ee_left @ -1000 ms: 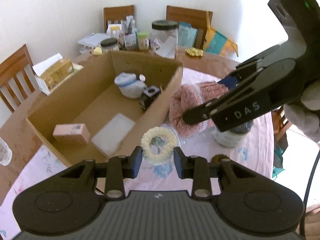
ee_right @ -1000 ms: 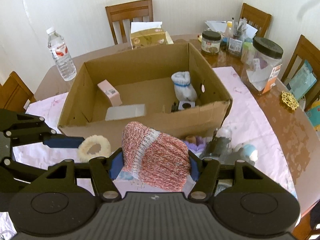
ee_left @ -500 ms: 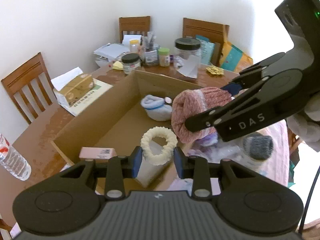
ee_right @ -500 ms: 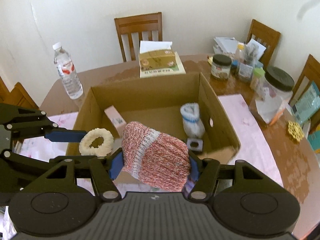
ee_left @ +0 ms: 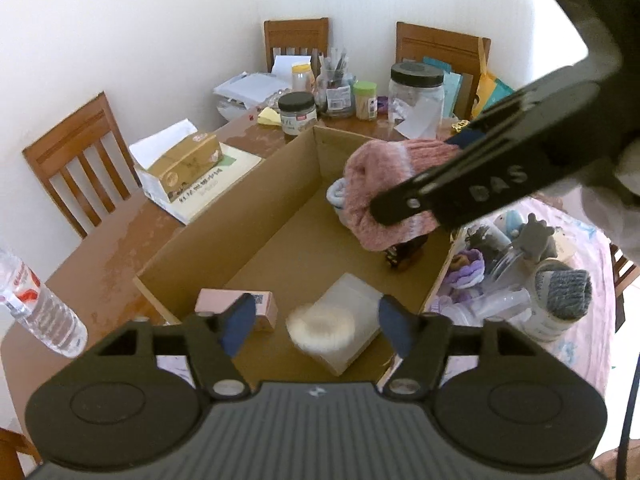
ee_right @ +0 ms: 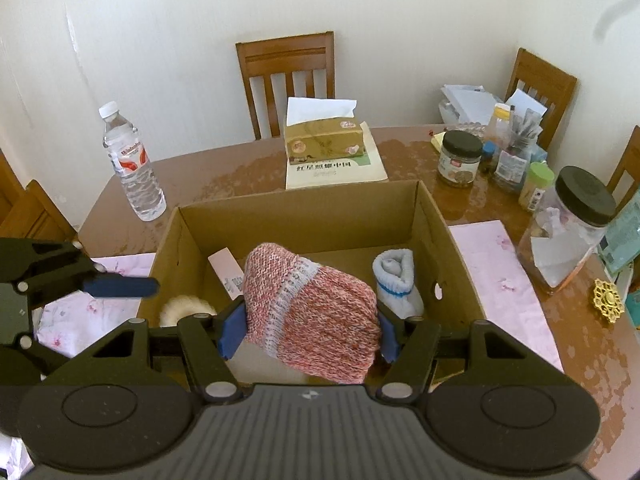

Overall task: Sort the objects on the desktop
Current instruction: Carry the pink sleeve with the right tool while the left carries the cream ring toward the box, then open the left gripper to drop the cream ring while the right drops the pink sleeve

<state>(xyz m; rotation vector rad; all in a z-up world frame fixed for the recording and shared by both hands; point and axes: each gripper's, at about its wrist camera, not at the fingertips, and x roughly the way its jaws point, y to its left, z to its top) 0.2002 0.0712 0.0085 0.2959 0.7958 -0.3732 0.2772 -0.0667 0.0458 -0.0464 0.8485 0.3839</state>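
Note:
An open cardboard box (ee_left: 280, 184) (ee_right: 304, 204) stands on the table. My left gripper (ee_left: 312, 322) is open above the box's near end. A cream fluffy ring (ee_left: 320, 326) (ee_right: 184, 308), blurred, is in the air below it, over a white flat packet (ee_left: 352, 300). My right gripper (ee_right: 306, 330) is shut on a pink knitted hat (ee_right: 316, 312) (ee_left: 384, 184) and holds it over the box. Inside the box lie a pink small box (ee_left: 236, 306) (ee_right: 226, 268), a white-and-blue sock (ee_right: 398, 280) and a dark small object (ee_left: 404, 256).
A water bottle (ee_right: 134, 164) (ee_left: 36, 304), a tissue box on a book (ee_right: 324, 140), jars (ee_right: 458, 158) and a big clear jar (ee_right: 568, 228) stand around the box. Loose items, including a grey knit roll (ee_left: 566, 288), lie on the pink cloth at the right. Chairs ring the table.
Both grippers moved up over the box. My left gripper opened and let go of the cream ring, which is dropping into the box. The right still holds the hat.

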